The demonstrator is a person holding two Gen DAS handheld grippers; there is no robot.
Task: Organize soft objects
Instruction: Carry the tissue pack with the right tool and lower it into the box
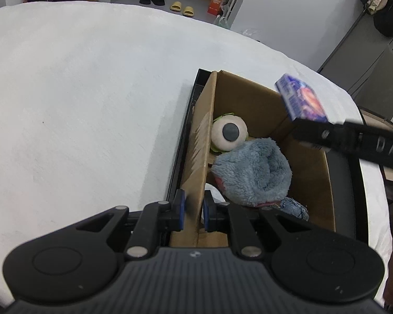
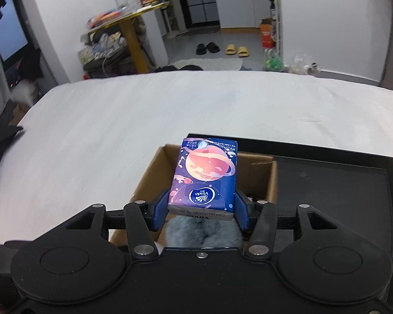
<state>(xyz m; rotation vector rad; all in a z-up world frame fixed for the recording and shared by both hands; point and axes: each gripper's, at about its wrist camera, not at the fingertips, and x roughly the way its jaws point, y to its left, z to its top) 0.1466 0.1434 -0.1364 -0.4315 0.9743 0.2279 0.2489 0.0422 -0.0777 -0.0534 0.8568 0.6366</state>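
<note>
Right claw grips the tissue pack betw. its pads, over the cardboard box; left claw pinches the box wall (grey plush just ahead).

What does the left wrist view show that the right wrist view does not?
Only the left wrist view: the left gripper shut on the brown cardboard box wall, and a round beige plush eyeball inside.

Only the right wrist view: the pack's planet-printed face.

Both: the right gripper holding the purple tissue pack, the fluffy grey-blue cloth, the black tray.
</note>
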